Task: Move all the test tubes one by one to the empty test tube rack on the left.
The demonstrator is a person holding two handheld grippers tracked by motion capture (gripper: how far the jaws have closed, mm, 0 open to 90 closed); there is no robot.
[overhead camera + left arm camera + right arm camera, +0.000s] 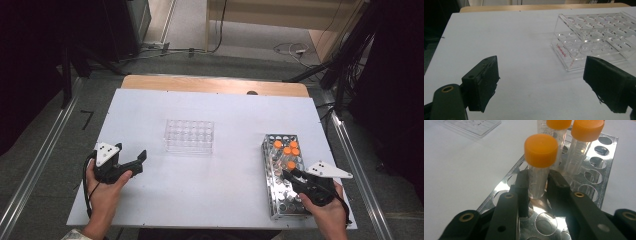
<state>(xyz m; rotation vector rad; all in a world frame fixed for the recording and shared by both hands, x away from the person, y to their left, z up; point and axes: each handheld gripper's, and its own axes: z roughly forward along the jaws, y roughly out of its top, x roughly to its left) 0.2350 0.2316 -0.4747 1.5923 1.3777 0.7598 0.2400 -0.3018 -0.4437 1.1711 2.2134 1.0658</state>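
A metal tube rack point(280, 200) lies on the right side of the white table and holds several clear tubes with orange caps point(287, 149) at its far end. My right gripper point(289, 173) is over that rack. In the right gripper view it point(539, 177) is shut on the nearest orange-capped tube point(539, 167), its pads pressing the clear body below the cap, with the tube upright in the rack point(596, 180). Two more capped tubes point(581, 147) stand just behind. My left gripper point(138, 164) hovers at the table's left, open and holding nothing point(541, 75).
An empty clear plastic rack point(189, 135) sits mid-table, ahead and to the right of the left gripper point(596, 37). The white table top point(225, 185) lies bare between the two racks. Cables and dark stands surround the table on the floor.
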